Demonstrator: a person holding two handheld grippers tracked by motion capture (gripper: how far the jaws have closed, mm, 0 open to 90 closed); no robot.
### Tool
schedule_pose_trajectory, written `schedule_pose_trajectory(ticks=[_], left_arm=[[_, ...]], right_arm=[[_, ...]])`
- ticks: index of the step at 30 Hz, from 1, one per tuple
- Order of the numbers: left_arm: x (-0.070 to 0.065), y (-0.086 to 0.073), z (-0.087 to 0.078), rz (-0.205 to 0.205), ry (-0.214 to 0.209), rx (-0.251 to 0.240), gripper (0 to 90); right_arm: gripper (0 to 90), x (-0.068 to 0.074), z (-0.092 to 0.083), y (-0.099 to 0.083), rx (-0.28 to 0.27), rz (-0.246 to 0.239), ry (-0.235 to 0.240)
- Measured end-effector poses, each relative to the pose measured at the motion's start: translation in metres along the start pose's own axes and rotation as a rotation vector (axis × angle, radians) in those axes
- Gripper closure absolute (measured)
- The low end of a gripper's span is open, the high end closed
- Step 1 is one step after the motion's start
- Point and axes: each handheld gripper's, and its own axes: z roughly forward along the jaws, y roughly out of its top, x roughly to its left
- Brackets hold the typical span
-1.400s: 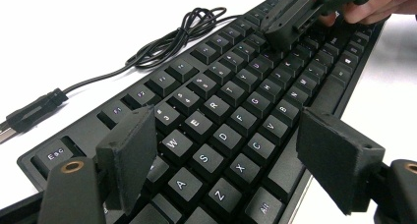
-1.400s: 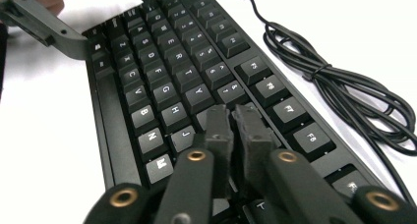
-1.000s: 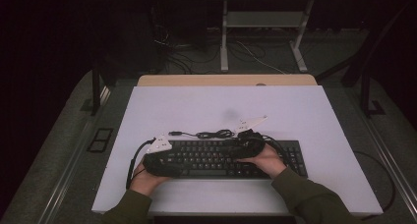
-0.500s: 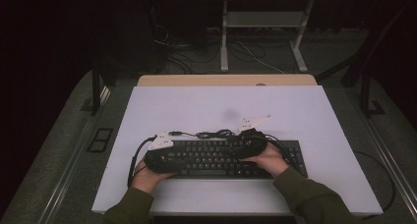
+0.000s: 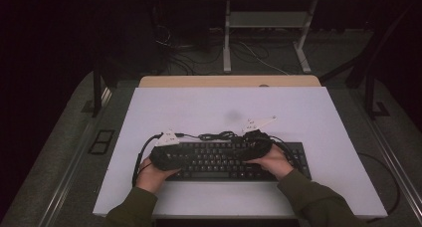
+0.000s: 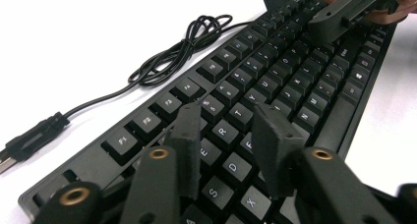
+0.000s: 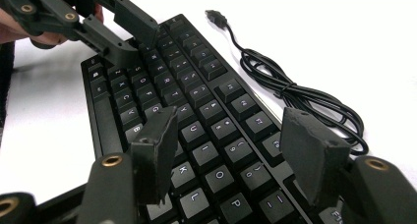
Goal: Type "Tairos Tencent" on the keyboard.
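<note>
A white table top (image 5: 209,112) stands in a dark room, with a light wooden strip along its far edge. Nearest the person, a black keyboard (image 5: 226,160) lies flat on the near half of the table, its long side parallel to the near edge. The left gripper (image 6: 228,130) hovers over the keyboard's left end, above the E and R keys; its jaws have just been closing and now stand a narrow gap apart, with nothing clamped between them. The right gripper (image 7: 236,135) hovers over the keyboard's right half, above the U, I and O keys; its jaws stand moderately apart, gripping nothing. Just beyond the keyboard's far edge its black cable (image 5: 219,135) lies in a loose coil on the table, and its USB plug (image 6: 29,140) rests on the white surface beyond the left end. Farther off, metal table legs (image 5: 228,43) and loose floor cables (image 5: 259,55) stand in shadow.
</note>
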Motion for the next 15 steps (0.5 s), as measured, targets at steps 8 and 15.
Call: schedule_pose_trajectory(ticks=[8, 15], left_arm=[[0.005, 0.007, 0.008, 0.002, -0.037, 0.020, 81.7], [0.007, 0.008, 0.014, 0.003, -0.053, 0.036, 88.8]], right_arm=[[38.2, -0.001, -0.002, 0.000, -0.006, 0.001, -0.003], [38.0, -0.001, -0.003, 0.000, -0.010, 0.002, -0.003]])
